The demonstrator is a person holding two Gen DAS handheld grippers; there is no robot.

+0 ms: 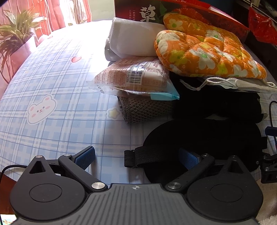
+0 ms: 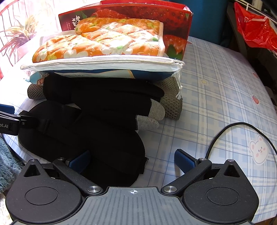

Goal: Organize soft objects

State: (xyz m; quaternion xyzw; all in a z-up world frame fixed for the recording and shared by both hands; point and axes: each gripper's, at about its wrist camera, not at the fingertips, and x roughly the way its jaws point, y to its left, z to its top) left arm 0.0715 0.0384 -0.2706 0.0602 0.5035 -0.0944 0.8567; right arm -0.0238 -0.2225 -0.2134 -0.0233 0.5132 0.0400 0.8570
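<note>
Eye mask (image 2: 83,138) between both spread claws

A table (image 1: 52,90) covered in blue plaid cloth with bear, star and strawberry prints fills both views. Strong daylight washes out its far edge. Behind it hang orange-red curtains (image 1: 57,12), with a leafy potted plant (image 1: 15,31) beside them. A red plastic bag (image 2: 256,27) hangs at right.

Potted plant (image 1: 15,34), strawberry box (image 2: 174,26), red bag (image 2: 256,29), black cable (image 2: 242,131).
</note>
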